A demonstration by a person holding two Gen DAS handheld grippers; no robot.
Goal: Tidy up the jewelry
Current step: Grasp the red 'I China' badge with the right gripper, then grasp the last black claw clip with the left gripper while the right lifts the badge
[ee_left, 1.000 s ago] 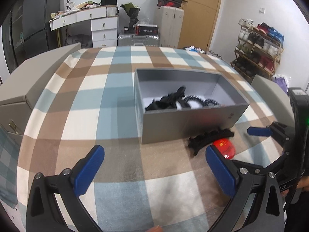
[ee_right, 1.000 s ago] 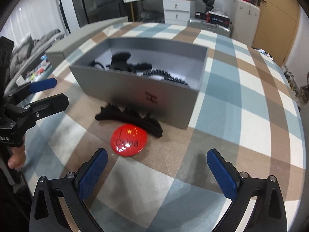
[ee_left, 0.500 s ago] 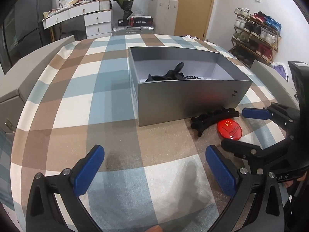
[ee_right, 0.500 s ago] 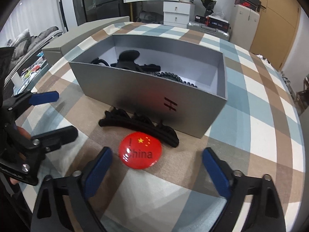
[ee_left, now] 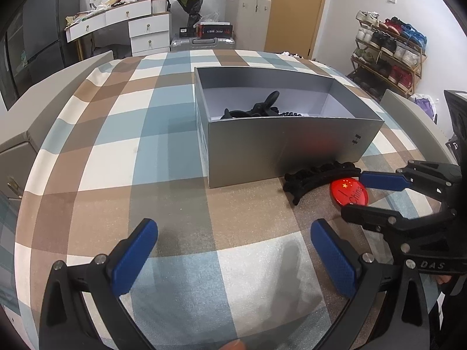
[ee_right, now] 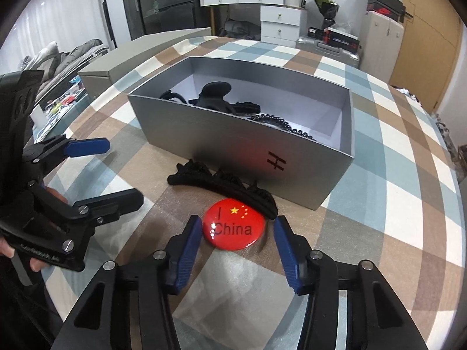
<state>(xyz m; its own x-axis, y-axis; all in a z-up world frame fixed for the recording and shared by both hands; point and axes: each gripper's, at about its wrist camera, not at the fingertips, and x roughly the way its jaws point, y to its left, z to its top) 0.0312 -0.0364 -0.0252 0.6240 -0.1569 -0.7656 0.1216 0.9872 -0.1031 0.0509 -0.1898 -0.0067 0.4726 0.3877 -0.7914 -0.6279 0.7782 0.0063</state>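
A red round "I China" badge [ee_right: 233, 227] lies on the checked tablecloth in front of an open grey box [ee_right: 204, 134]. My right gripper [ee_right: 238, 233] is open, its blue fingers straddling the badge's near half without touching it. A black hair claw [ee_right: 221, 180] lies between badge and box. The box holds black hair clips and a beaded strand [ee_right: 280, 124]. In the left wrist view, the badge [ee_left: 348, 194], claw [ee_left: 318, 176] and box [ee_left: 280, 148] are right of my left gripper [ee_left: 233, 250], which is open and empty over the cloth.
A grey box lid [ee_left: 35, 116] lies at the table's left edge. Another grey piece [ee_left: 408, 116] sits at the right edge. A white dresser [ee_left: 137, 29], suitcase and shoe rack [ee_left: 391, 55] stand beyond the table.
My right gripper has moved forward and down to the badge and its fingers have narrowed around it. My left gripper has dropped lower toward the cloth and stays open.
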